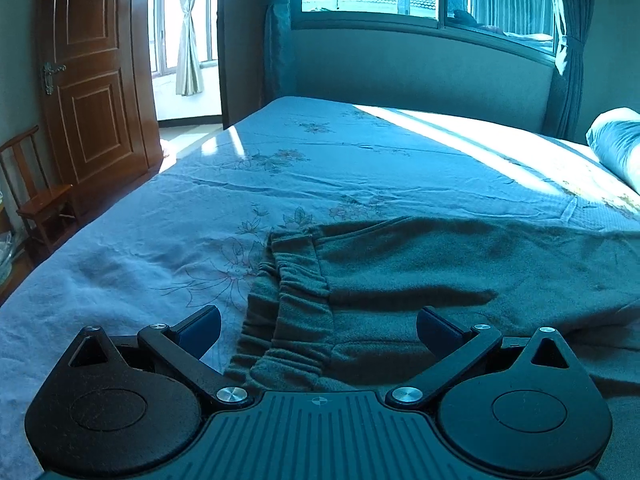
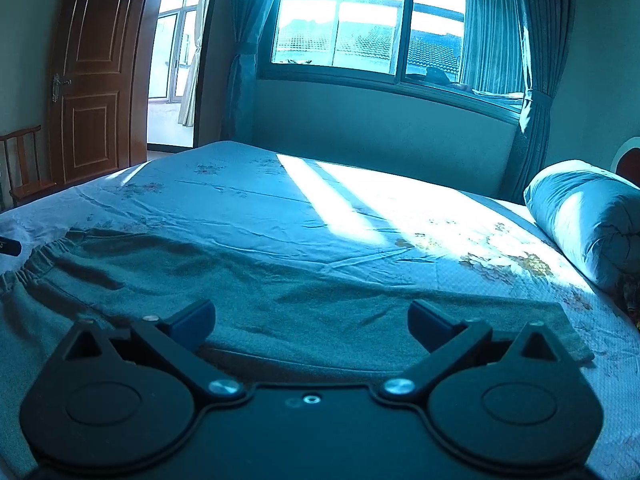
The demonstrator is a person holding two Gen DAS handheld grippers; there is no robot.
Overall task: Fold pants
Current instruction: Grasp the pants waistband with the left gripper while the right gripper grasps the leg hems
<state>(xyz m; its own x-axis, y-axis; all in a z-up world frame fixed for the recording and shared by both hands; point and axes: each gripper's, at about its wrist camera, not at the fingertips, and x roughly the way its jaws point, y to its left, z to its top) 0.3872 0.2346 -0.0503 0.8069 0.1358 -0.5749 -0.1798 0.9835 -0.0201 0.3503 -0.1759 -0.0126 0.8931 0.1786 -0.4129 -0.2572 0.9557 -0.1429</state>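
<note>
Dark grey-green fleece pants [image 1: 420,276] lie flat across the bed, the elastic waistband [image 1: 296,312] at the left end. My left gripper [image 1: 319,326] is open just above that waistband, nothing between its fingers. In the right wrist view the pants [image 2: 280,288] stretch from the waistband [image 2: 24,270] at far left to the leg cuff [image 2: 568,332] at right. My right gripper [image 2: 311,318] hovers open over the leg part, holding nothing. A dark tip of the left gripper shows at the left edge of the right wrist view.
The bed [image 1: 280,168] has a light blue floral sheet with sunlit stripes. A rolled quilt [image 2: 588,216] lies at the right end. A wooden door [image 1: 92,72] and a small wooden chair [image 1: 36,200] stand left of the bed; window and curtains behind.
</note>
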